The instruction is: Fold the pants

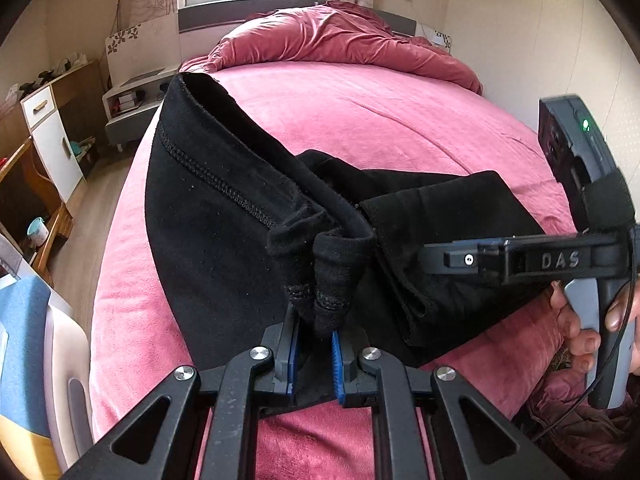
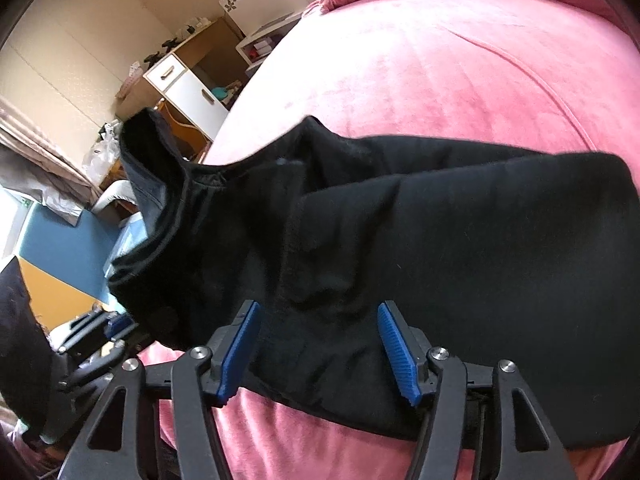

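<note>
Black pants (image 1: 208, 216) lie folded across the pink bed (image 1: 380, 120), waistband end raised toward the left. My left gripper (image 1: 314, 320) is shut on a bunched hem of the pants, lifting it off the sheet. From the right the other gripper's black frame (image 1: 520, 260) reaches over the cloth, with a person's hand (image 1: 580, 332) on its handle. In the right wrist view the right gripper (image 2: 320, 344) stands open over the near edge of the pants (image 2: 440, 240). Its blue pads (image 2: 240, 348) are spread wide and do not press the cloth.
A crumpled red duvet (image 1: 340, 40) fills the head of the bed. Left of the bed are a white-and-wood cabinet (image 1: 52, 140), a low nightstand (image 1: 132, 96) and wooden floor. Bare pink sheet (image 2: 440, 60) stretches beyond the pants.
</note>
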`<state>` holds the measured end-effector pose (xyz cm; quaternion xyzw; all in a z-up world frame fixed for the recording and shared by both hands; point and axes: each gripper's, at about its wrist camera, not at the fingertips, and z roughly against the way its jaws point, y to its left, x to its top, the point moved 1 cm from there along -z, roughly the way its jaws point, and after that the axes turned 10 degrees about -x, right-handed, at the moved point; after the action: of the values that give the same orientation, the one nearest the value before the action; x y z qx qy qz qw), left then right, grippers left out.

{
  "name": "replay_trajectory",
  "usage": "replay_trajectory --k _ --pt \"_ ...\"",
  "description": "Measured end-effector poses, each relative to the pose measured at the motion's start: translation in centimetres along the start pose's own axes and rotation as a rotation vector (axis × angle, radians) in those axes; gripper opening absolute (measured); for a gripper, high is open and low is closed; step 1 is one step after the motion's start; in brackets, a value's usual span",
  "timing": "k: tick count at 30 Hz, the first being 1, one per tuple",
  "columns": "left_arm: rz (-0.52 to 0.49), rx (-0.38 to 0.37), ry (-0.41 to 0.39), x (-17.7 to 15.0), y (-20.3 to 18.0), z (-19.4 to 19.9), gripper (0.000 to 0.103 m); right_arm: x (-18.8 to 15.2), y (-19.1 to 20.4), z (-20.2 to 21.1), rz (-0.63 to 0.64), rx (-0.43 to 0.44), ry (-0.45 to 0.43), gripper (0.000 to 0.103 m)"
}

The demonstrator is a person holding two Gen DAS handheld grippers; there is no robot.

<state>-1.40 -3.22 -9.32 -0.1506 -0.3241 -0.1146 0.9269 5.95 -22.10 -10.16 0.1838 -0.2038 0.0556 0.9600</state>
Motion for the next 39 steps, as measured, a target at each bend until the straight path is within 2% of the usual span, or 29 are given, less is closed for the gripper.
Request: replay_trajectory --k 8,12,17,22,26,30,31,32,33,34,35,38,39 --pt "0.012 -0.009 -0.008 -0.2 0.3 0.4 0.013 2.4 2.0 -0.6 -0.005 0.158 0.038 0.069" --pt "0.020 -0.022 -0.015 -0.3 0.4 0.6 0.013 3.5 3.4 -1.6 0.003 0.205 0.072 0.071" --pt "0.044 -0.041 -0.040 -0.5 1.4 1.6 0.013 5.1 5.5 -2.8 0.036 0.238 0.097 0.078" --pt "0.040 -0.052 -0.052 -0.8 1.7 2.2 0.013 7.0 8.2 -3.7 0.064 0.270 0.112 0.079" --pt "0.030 -0.059 -0.060 -0.9 1.7 2.4 0.013 7.8 10.0 -3.0 0.100 0.297 0.092 0.080" --pt "-0.001 -0.073 -0.082 -1.0 1.2 3.1 0.013 7.7 12.7 -5.1 0.205 0.264 0.183 0.080" --pt "-0.008 -0.075 -0.084 -1.1 1.1 3.2 0.013 7.4 13.2 -5.9 0.224 0.246 0.207 0.075" --pt "-0.014 -0.076 -0.085 -1.1 1.0 3.4 0.013 7.2 13.7 -6.6 0.243 0.229 0.218 0.055" --pt "-0.019 -0.075 -0.083 -1.2 1.0 3.5 0.013 6.9 14.1 -7.2 0.260 0.227 0.232 0.041" --pt "-0.017 -0.075 -0.080 -1.1 1.2 3.7 0.013 6.7 14.4 -7.6 0.259 0.236 0.241 0.024" --pt "-0.003 -0.087 -0.084 -1.2 1.6 4.1 0.013 6.6 14.6 -7.6 0.262 0.234 0.235 0.018" --pt "0.108 -0.248 -0.134 -1.3 3.9 6.5 0.019 6.5 14.8 -6.4 0.268 0.264 0.191 0.015" --pt "0.145 -0.290 -0.152 -1.4 4.7 7.3 0.024 6.8 14.7 -5.6 0.265 0.271 0.168 0.015"
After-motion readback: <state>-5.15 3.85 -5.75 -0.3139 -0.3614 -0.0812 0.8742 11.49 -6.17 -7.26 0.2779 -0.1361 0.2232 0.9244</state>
